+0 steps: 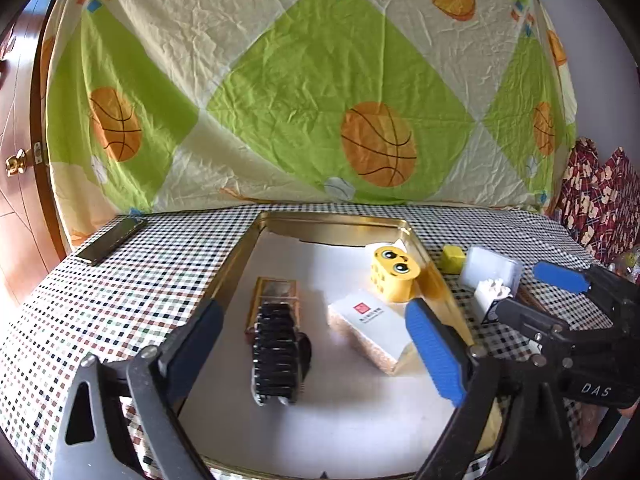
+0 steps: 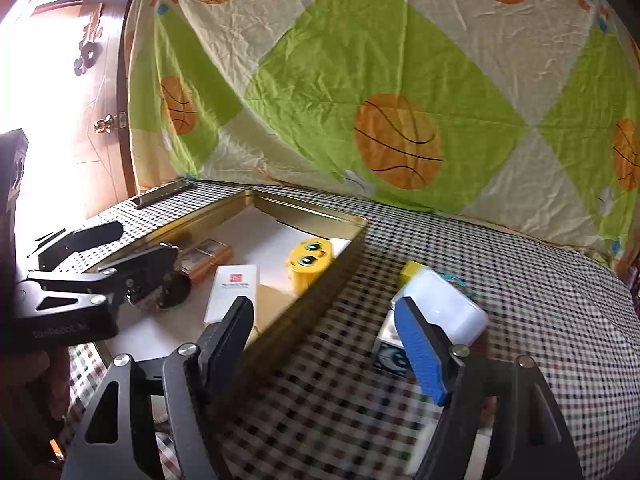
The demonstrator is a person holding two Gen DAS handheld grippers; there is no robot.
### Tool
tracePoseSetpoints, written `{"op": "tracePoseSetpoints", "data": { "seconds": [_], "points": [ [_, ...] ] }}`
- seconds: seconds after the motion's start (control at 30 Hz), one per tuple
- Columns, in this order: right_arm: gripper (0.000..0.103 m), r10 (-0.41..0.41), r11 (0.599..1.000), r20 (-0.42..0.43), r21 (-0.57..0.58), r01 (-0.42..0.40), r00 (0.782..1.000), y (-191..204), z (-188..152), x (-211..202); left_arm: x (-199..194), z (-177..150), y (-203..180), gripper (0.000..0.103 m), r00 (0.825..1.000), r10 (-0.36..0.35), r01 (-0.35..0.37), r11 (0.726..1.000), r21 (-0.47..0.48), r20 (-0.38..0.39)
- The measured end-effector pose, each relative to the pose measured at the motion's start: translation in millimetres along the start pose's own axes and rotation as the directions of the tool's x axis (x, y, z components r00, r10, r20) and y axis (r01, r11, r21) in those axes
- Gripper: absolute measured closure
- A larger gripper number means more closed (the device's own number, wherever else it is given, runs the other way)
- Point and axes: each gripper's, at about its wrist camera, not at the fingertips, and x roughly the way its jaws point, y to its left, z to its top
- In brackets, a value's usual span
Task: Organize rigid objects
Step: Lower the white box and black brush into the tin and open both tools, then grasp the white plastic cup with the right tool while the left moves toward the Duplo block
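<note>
A gold tin tray [image 1: 240,264] [image 2: 320,304] with a white liner holds a black ribbed object [image 1: 280,356], a small gold box [image 1: 276,290], a white box with a red logo [image 1: 370,326] [image 2: 234,292] and a yellow toy with eyes [image 1: 394,276] [image 2: 308,264]. My left gripper [image 1: 316,344] [image 2: 132,248] is open over the tray. The ribbed object lies between its fingers, untouched by the pads. My right gripper [image 2: 324,340] [image 1: 536,296] hangs open over the checked cloth just right of the tray's rim, with nothing between its fingers. Its blue finger is beside a translucent white box [image 2: 444,308] [image 1: 490,270].
On the cloth right of the tray are a yellow cube [image 1: 452,258] [image 2: 414,270] and a small printed box [image 2: 390,356]. A dark phone [image 1: 112,240] [image 2: 160,194] lies at the table's far left corner. A basketball-print sheet [image 1: 320,100] hangs behind the table, and a wooden door [image 1: 20,160] stands at the left.
</note>
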Motion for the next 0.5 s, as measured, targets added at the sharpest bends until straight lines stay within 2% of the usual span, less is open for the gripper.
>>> {"op": "tracePoseSetpoints", "data": {
  "seconds": [0.07,0.2,0.3,0.37,0.5],
  "points": [
    [0.025,-0.041,0.999,-0.012,0.033,0.041,0.999,-20,-8,-9,-5,-1,-12,0.004,1.000,-0.022,0.021,1.000,0.012,0.011],
    [0.020,-0.060,0.985,-0.043,0.162,0.067,0.997,-61,-18,-26,-9,-3,-39,0.001,0.997,-0.081,0.081,0.996,0.031,0.003],
    [0.018,-0.092,0.984,-0.094,0.142,0.105,0.991,-66,-25,-26,-8,-6,-60,0.001,0.995,-0.102,0.103,0.992,0.070,-0.017],
    [0.018,-0.079,0.986,-0.115,0.141,0.095,0.990,-67,-27,-24,-9,-7,-71,0.001,0.994,-0.109,0.111,0.990,0.087,-0.020],
    [0.018,-0.051,0.987,-0.213,0.136,0.081,0.976,-67,-35,-7,-7,-8,-87,0.001,0.991,-0.132,0.135,0.985,0.109,-0.036]
  ]
}}
